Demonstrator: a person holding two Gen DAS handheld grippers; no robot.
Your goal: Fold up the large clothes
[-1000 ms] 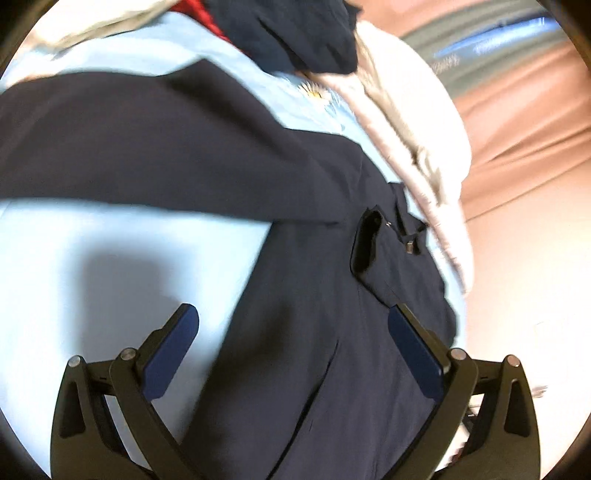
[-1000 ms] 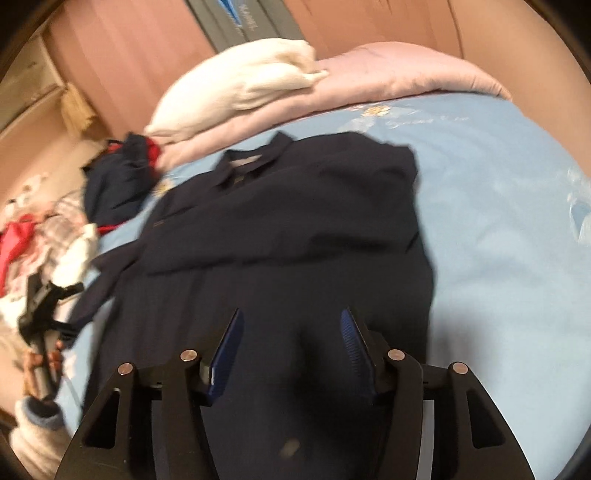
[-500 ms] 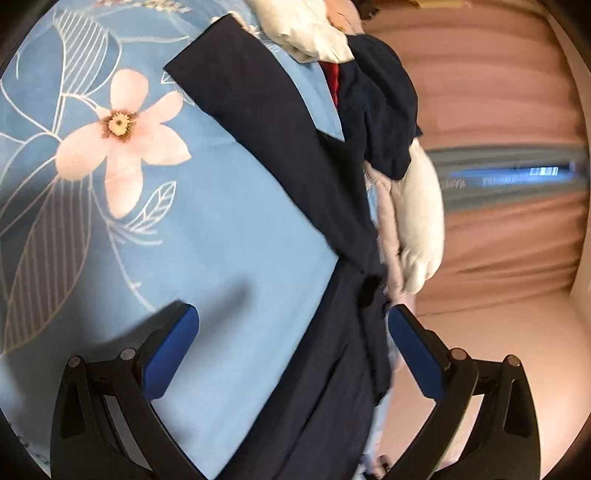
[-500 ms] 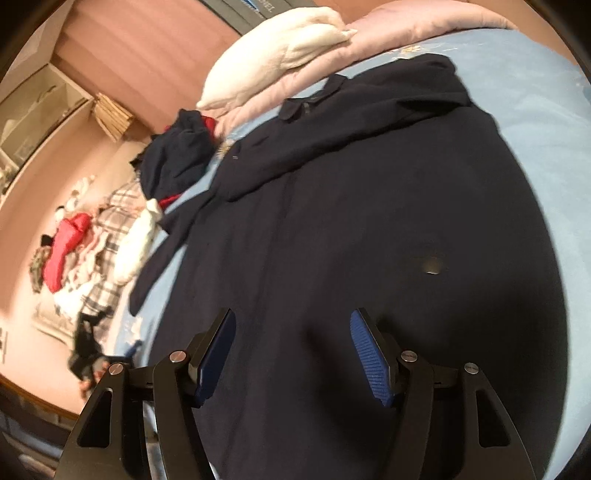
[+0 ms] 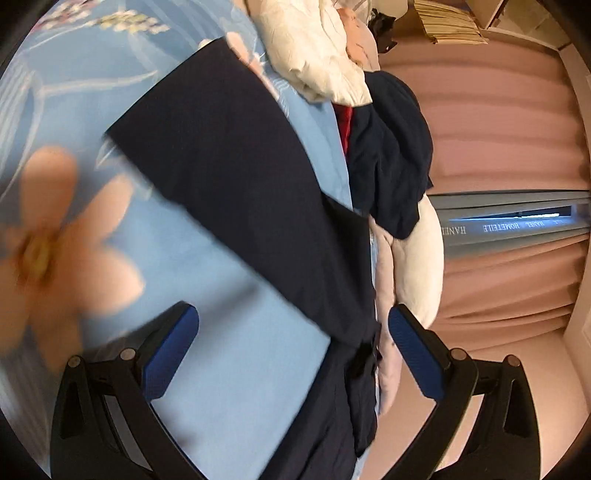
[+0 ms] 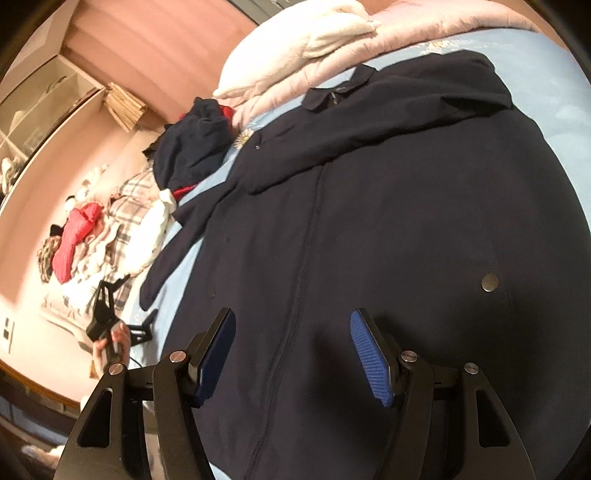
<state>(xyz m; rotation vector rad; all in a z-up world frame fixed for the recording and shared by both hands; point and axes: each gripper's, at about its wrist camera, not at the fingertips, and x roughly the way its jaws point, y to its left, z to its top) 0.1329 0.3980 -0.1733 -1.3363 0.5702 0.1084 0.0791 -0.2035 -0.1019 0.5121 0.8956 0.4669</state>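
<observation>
Since half a second ago both of my grippers have come lower over the bed, and the navy coat fills more of the right wrist view. It lies spread flat on the light blue floral sheet, collar toward the head of the bed, one sleeve folded across the chest and the other sleeve stretched out past the bed's side edge. My right gripper hovers over the lower part of the coat, jaws wide apart with nothing between them, a round snap button just beyond the right pad. My left gripper also has its jaws wide and holding nothing; between them I see the bare sheet on one side and the coat's edge with a dark buckle-like tab on the other. From the right wrist view the left gripper sits at the bed's side edge, beside the outstretched sleeve. A white pillow rests on a pink duvet at the head of the bed, and a crumpled navy-and-red garment lies near the corner.
</observation>
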